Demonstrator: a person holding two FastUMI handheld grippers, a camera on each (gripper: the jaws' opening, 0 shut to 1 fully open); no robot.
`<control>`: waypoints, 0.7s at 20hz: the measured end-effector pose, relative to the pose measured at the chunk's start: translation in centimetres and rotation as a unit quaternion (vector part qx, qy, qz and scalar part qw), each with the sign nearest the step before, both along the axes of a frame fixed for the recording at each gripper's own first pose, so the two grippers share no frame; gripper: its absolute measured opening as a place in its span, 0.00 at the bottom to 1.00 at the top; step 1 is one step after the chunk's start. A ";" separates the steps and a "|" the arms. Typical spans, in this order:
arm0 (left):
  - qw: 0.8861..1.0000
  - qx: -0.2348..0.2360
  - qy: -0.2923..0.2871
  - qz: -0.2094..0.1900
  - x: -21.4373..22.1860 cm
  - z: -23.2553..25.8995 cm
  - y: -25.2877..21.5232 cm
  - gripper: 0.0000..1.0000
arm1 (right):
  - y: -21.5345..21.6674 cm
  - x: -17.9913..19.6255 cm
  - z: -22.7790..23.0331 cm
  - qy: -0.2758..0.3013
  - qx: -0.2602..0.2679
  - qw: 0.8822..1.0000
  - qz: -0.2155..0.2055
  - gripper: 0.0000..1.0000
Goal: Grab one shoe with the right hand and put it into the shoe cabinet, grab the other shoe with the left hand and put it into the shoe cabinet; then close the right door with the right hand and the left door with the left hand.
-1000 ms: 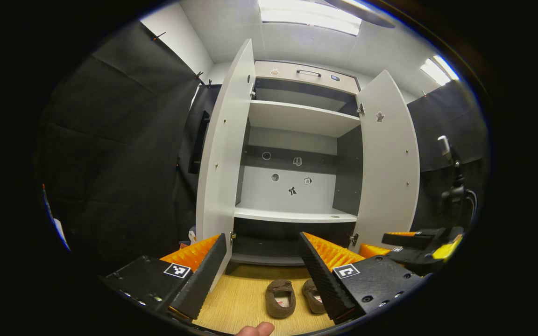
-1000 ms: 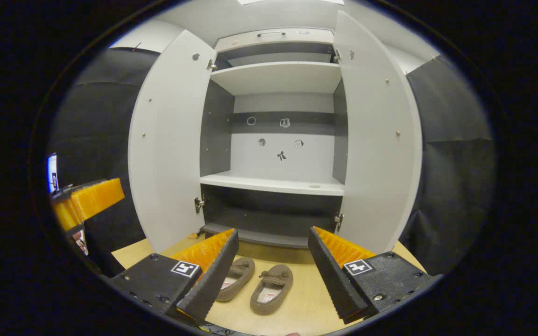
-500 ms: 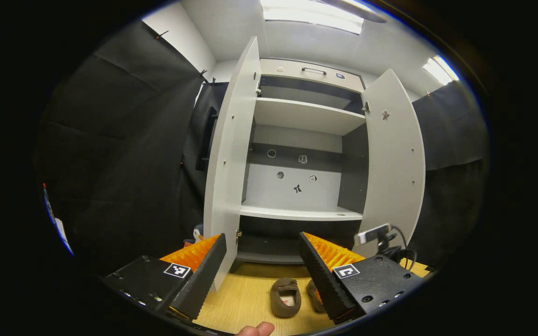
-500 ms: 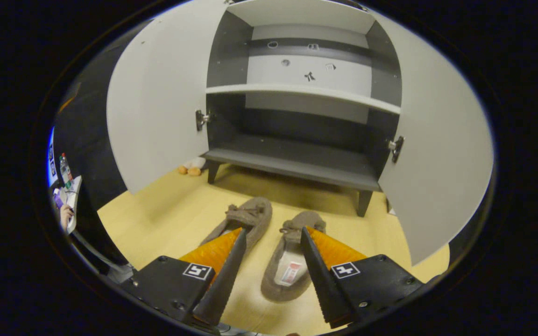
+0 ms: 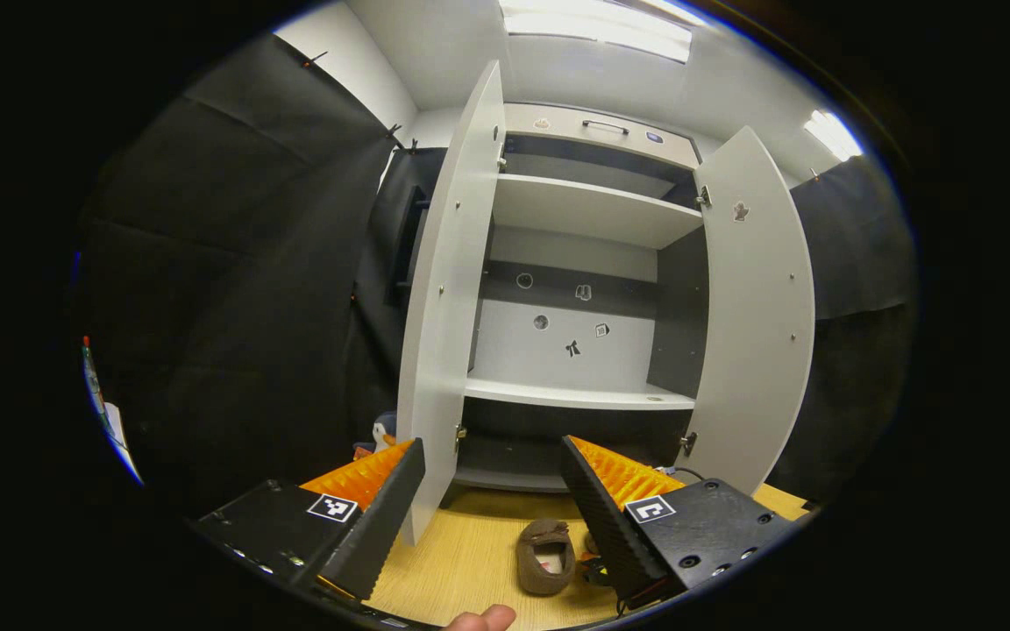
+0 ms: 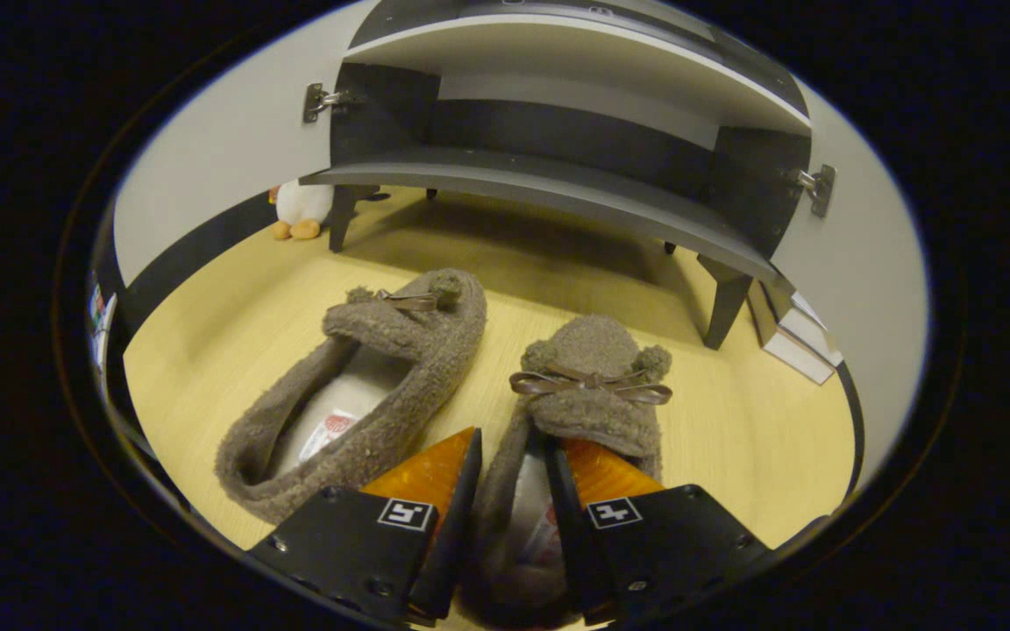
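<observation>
On the wooden floor (image 6: 715,421), right gripper (image 6: 512,491) jaws pinch a fuzzy shoe (image 6: 588,386).

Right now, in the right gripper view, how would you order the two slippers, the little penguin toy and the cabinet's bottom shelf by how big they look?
1. Bottom shelf, spanning most of the view.
2. The two slippers: the left slipper shows more because the right gripper covers part of the right slipper; they look like a matched pair, so I won't rank them.
3. Penguin toy, smallest, though also farthest.

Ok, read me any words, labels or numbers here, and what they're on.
No text is readable.
Tag in a shoe: red print, too blurred.
Stickers in the cabinet: small pictures, too small to read.
Square markers: patterns, no letters.
</observation>
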State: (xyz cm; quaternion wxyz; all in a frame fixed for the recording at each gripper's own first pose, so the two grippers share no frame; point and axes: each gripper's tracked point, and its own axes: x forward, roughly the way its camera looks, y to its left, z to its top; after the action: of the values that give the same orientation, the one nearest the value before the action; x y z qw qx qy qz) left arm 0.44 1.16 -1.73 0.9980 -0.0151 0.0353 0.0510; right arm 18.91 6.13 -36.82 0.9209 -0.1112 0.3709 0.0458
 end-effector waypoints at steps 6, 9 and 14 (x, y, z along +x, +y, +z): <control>1.000 -0.006 0.009 0.006 0.1 -0.6 0.1 0.95 | -0.2 0.7 0.2 -0.038 0.023 0.999 -0.027 0.22; 1.000 -0.002 0.011 0.004 0.1 -0.6 0.1 0.95 | 0.4 0.2 1.1 -0.045 0.039 0.998 0.000 0.09; 1.000 -0.001 0.013 -0.011 -0.1 -0.5 -0.2 0.95 | -0.2 -1.6 6.0 -0.098 0.062 0.993 0.021 0.07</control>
State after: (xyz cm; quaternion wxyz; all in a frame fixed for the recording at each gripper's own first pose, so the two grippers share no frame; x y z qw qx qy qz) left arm 0.33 0.93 -2.26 0.9979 -0.0155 0.0485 0.0406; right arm 17.31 5.97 -30.85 0.9566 -0.0661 0.2729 0.0772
